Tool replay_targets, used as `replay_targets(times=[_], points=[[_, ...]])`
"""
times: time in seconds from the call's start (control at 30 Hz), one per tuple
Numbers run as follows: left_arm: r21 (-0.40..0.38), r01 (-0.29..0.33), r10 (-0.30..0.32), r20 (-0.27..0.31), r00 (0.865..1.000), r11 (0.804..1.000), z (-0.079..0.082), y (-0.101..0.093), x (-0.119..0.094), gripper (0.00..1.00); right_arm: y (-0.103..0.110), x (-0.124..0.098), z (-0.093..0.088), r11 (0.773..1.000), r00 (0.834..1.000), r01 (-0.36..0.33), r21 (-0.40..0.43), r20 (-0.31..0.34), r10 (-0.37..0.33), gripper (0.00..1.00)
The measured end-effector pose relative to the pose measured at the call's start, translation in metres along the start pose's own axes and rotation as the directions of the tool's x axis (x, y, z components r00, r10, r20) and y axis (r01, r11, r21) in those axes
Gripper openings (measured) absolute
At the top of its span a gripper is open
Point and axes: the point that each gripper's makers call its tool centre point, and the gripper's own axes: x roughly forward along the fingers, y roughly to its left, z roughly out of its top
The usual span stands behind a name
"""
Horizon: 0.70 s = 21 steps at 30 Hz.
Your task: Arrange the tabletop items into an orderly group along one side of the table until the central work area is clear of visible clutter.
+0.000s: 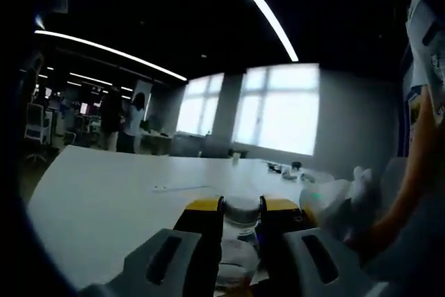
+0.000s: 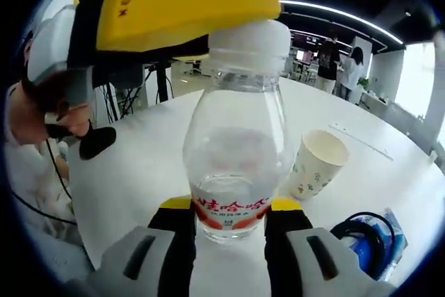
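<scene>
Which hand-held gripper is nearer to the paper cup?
Right. The right hand-held gripper holds the bottle low on its body, with the paper cup lying just beside it. The left hand-held gripper is up at the bottle's cap, farther from the cup.

a dim open office with a dark ceiling [image 1: 174, 12] crossed by long light strips [image 1: 261, 8]. bright windows [image 1: 278, 109] glow at 12 o'clock beyond the white counter [image 1: 104, 193]. two people [image 1: 122, 119] stand near desks at 10 o'clock, and a grey wall [image 1: 354, 123] sits at 2 o'clock.
</scene>
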Motion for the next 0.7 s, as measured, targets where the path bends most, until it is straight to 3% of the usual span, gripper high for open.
replay_targets(times=[0.7], points=[[0.04, -0.011, 0.011, -0.005, 1.0, 0.999, -0.001, -0.0019, 0.0053, 0.21, 0.0016, -0.0003, -0.0002, 0.999, 1.0, -0.02, -0.039, 0.007, 0.02, 0.39]])
